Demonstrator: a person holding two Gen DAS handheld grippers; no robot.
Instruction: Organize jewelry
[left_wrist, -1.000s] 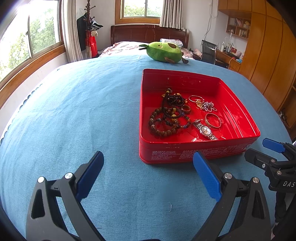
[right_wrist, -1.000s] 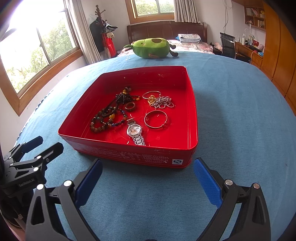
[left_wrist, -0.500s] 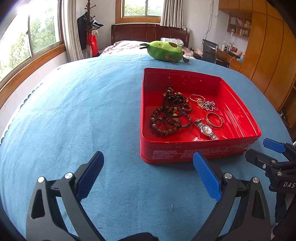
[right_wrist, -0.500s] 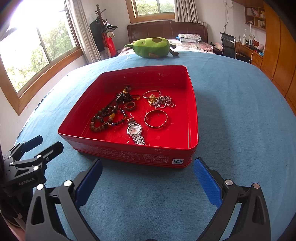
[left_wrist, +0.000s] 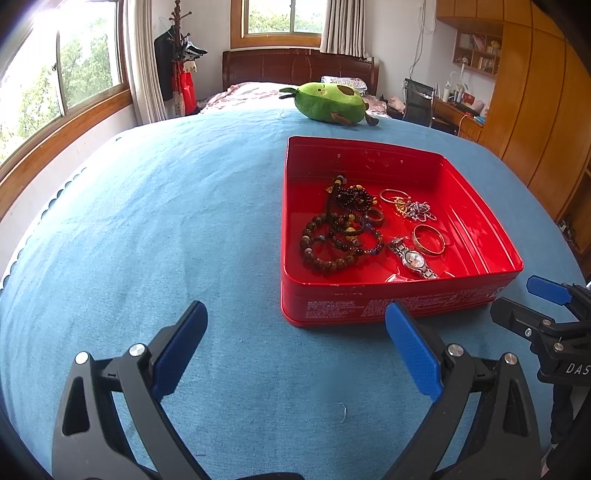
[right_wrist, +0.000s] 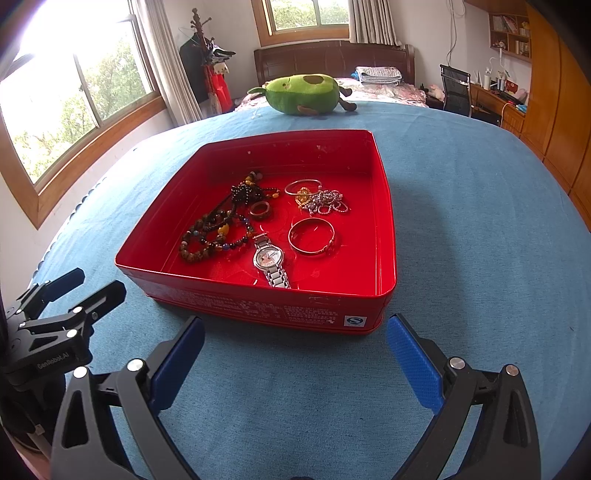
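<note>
A red tin tray (left_wrist: 480, 288) (right_wrist: 258, 306) sits on the blue cloth. Inside lie brown bead bracelets (left_wrist: 332, 236) (right_wrist: 210, 236), a silver watch (left_wrist: 413, 260) (right_wrist: 271, 262), a gold bangle (left_wrist: 428, 234) (right_wrist: 311, 236), a thin bangle with a silver chain (left_wrist: 410, 206) (right_wrist: 325, 201) and a small ring (right_wrist: 260, 210). My left gripper (left_wrist: 295, 332) is open and empty, near the tray's front left corner. My right gripper (right_wrist: 295, 343) is open and empty, just in front of the tray's near wall.
A green avocado plush (left_wrist: 330, 101) (right_wrist: 303, 94) lies on the cloth beyond the tray. The blue cloth (left_wrist: 147, 221) spreads wide to the left. Wooden wardrobes (left_wrist: 546, 92) stand on the right, windows on the left.
Both views sit a little higher over the tray than a second ago. The jewelry has not moved and both grippers stay open.
</note>
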